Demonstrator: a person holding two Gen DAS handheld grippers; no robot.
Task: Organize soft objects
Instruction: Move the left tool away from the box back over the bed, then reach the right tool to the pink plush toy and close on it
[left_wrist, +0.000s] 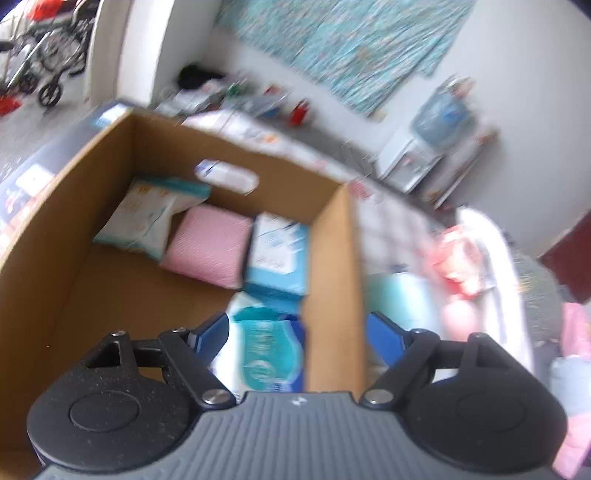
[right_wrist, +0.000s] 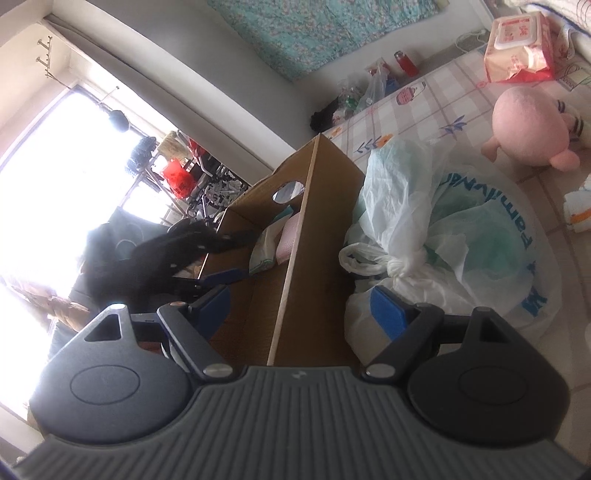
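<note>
A cardboard box (left_wrist: 332, 251) stands on the bed and holds a white-teal packet (left_wrist: 147, 214), a pink pack (left_wrist: 210, 245), a blue-white pack (left_wrist: 277, 251) and a teal wipes pack (left_wrist: 266, 354). My left gripper (left_wrist: 299, 332) is open above the box's right wall, with the wipes pack lying just below its left finger. My right gripper (right_wrist: 303, 310) is open and empty, straddling the box wall (right_wrist: 291, 280). The left gripper (right_wrist: 221, 258) shows inside the box in the right wrist view. A pink plush toy (right_wrist: 524, 122) lies on the bed.
White plastic bags (right_wrist: 443, 229) with soft items lie against the box. A pink wipes pack (right_wrist: 517, 44) sits at the far bed edge. The checked bed sheet (right_wrist: 417, 110) spreads to the right. Clutter and a wheelchair (left_wrist: 44, 62) stand near the wall.
</note>
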